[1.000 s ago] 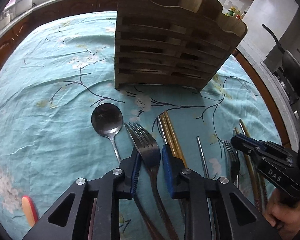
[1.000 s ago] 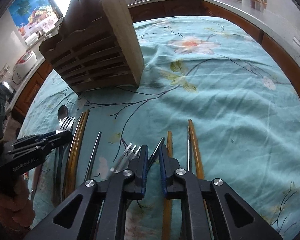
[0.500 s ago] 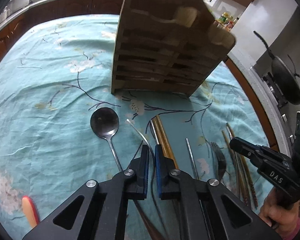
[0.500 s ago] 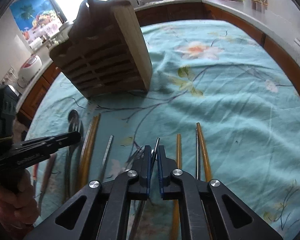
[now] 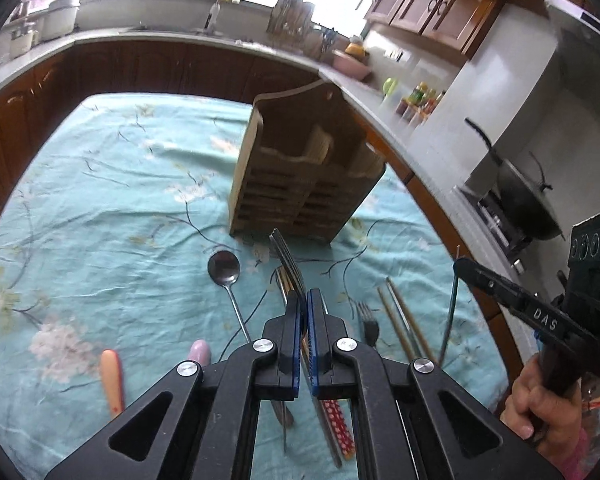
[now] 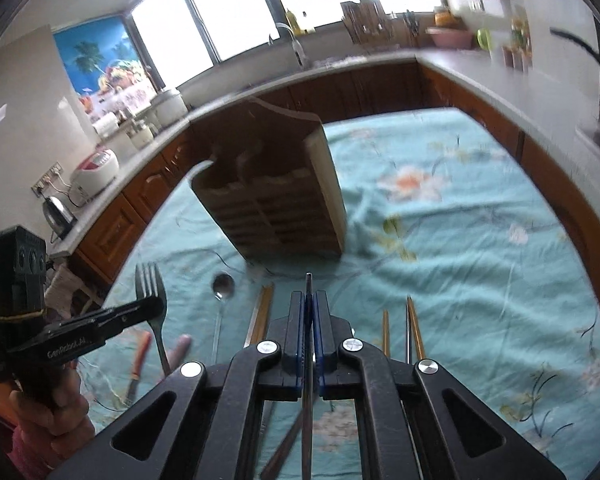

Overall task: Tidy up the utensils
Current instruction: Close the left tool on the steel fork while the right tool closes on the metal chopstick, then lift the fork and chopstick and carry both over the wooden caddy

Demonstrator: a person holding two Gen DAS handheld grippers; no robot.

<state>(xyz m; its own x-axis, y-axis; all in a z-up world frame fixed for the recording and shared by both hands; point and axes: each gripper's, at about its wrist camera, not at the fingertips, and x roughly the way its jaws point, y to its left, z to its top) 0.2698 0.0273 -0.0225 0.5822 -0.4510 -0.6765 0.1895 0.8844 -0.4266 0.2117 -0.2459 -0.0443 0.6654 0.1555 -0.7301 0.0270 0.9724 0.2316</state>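
Observation:
My left gripper (image 5: 304, 300) is shut on a steel fork (image 5: 285, 258), lifted off the cloth with its tines seen edge-on. In the right wrist view that same fork (image 6: 150, 284) stands tines-up in the left gripper (image 6: 158, 306). Pinched in my shut right gripper (image 6: 308, 300) is a thin metal chopstick (image 6: 308, 280), also raised; the left wrist view shows this right gripper (image 5: 458, 266) with the chopstick (image 5: 449, 316) hanging from it. A slatted wooden utensil holder (image 5: 300, 184) stands on the cloth beyond both grippers.
Left on the teal floral tablecloth (image 5: 100, 208) are a spoon (image 5: 224, 268), a second fork (image 5: 366, 320), gold chopsticks (image 5: 404, 320), an orange handle (image 5: 112, 376) and a pink handle (image 5: 200, 352). Counters, a wok and a sink ring the table.
Both grippers closed, the left on the fork and the right on the metal chopstick, then rose with them off the cloth. Both views tilted up toward the counters.

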